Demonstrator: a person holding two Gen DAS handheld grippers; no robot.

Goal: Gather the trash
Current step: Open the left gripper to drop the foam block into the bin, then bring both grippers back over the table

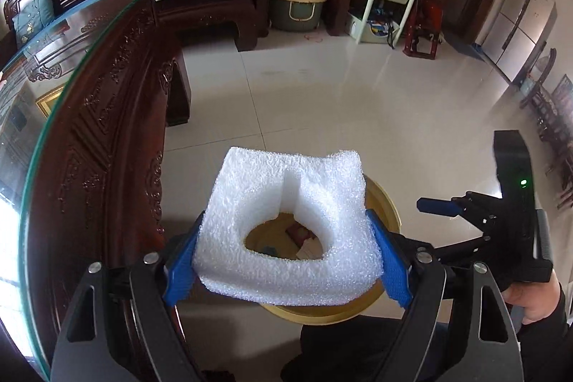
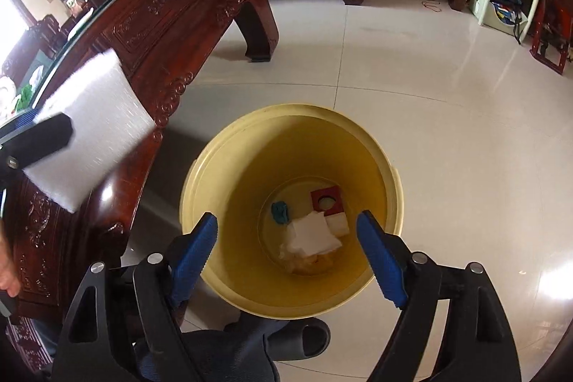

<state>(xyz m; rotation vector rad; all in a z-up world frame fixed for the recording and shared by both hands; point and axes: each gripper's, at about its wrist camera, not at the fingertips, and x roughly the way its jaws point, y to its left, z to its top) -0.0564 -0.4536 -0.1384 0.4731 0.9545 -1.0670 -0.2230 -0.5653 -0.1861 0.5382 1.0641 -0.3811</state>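
Note:
My left gripper (image 1: 286, 260) is shut on a white foam piece (image 1: 286, 188) with a hole through its middle, blue pads pressing on both of its sides. The foam hangs over a yellow bin (image 1: 388, 213) that stands on the floor. In the right wrist view the foam piece (image 2: 93, 131) shows at the left, beside the bin. My right gripper (image 2: 288, 256) stands open above the yellow bin (image 2: 222, 149), with nothing between its fingers. At the bin's bottom lie white paper (image 2: 311, 233), a red square piece (image 2: 327, 201) and a teal scrap (image 2: 280, 213).
A carved dark wood table (image 1: 107, 138) with a glass top runs along the left, close to the bin. A person's slippered foot (image 2: 308, 339) is at the bin's near side. Pale tiled floor (image 2: 447, 131) spreads to the right. A toy shelf (image 1: 386, 6) stands far back.

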